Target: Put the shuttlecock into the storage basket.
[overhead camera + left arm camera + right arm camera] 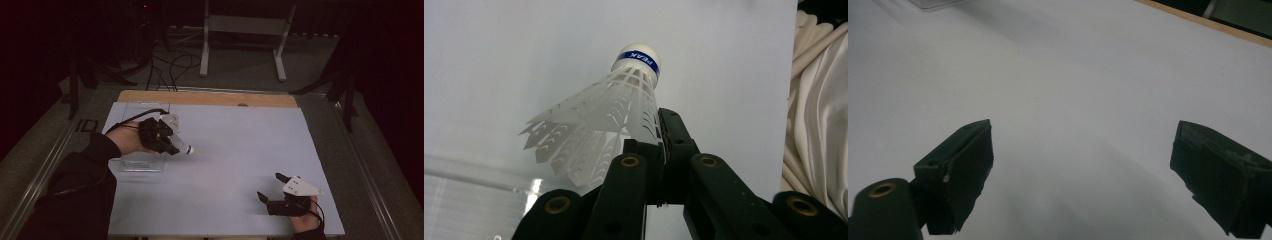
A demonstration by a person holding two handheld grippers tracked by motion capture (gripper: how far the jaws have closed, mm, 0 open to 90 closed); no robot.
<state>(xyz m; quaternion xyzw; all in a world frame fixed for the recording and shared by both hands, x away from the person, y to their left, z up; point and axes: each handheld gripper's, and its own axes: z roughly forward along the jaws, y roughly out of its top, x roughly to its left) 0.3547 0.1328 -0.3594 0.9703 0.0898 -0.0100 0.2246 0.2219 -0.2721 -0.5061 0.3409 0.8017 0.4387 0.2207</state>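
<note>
A white plastic shuttlecock [186, 149] with a blue band round its cork sticks out of my left gripper [172, 145] at the table's left, cork pointing right. In the left gripper view the jaws are shut on the edge of the shuttlecock [614, 107] skirt, and my left gripper [659, 135] holds it above the white table. My right gripper [268, 185] rests near the front right edge with its jaws wide apart. Between the right gripper [1083, 170] jaws lies only bare table.
A clear plastic box [142, 162] sits on the white table sheet [235, 140] just under and behind my left hand. A wooden strip [200, 97] runs along the far edge. Beyond it stand a white frame [245, 25] and floor cables [170, 67].
</note>
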